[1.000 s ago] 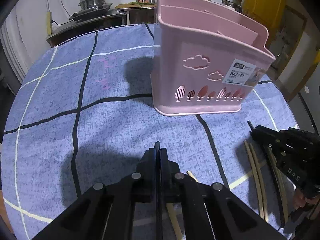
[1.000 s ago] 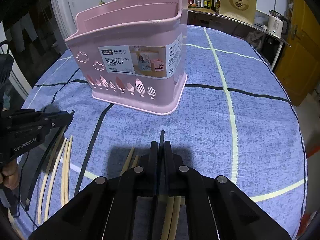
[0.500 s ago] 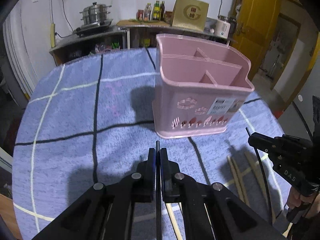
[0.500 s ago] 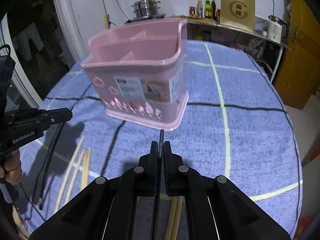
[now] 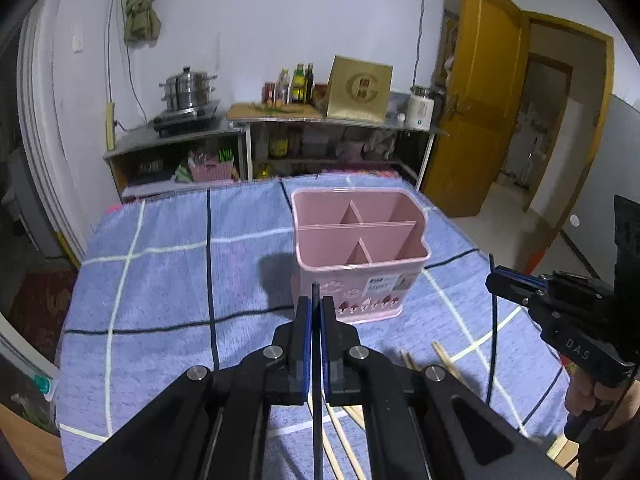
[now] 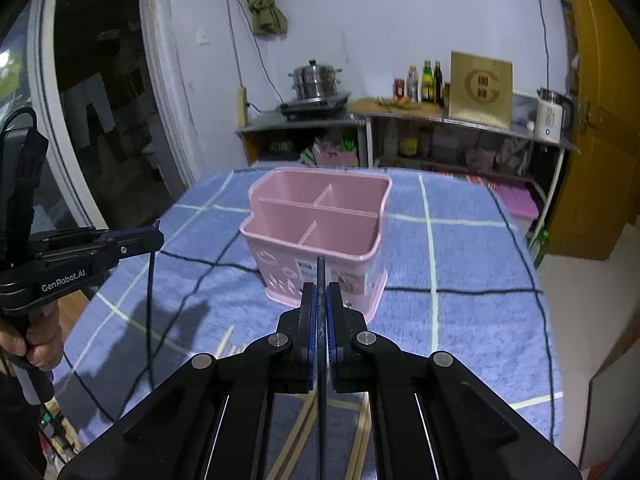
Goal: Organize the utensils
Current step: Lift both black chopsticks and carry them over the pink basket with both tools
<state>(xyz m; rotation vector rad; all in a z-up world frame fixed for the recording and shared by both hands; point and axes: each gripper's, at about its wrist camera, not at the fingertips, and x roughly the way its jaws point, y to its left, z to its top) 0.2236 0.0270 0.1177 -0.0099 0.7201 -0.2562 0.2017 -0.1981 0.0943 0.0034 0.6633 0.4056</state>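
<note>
Wide bare stretches of blue checked cloth on the tabletop (image 5: 160, 280) left of and behind the pink plastic four-compartment utensil basket (image 5: 360, 248), standing upright near the middle, well clear of every edge; all four compartments empty. Left gripper (image 5: 316, 312) raised above the near edge, fingers (image 5: 301, 320) clamped on a thin black chopstick (image 5: 316, 360) running back between them. Right gripper (image 6: 320, 300) likewise aloft, fingers (image 6: 335, 312) closed on a second black chopstick (image 6: 321, 280), tip pointing at the basket's near wall. Pale wooden chopsticks (image 5: 444, 356) loose on the cloth near the front edge, below both grippers.
</note>
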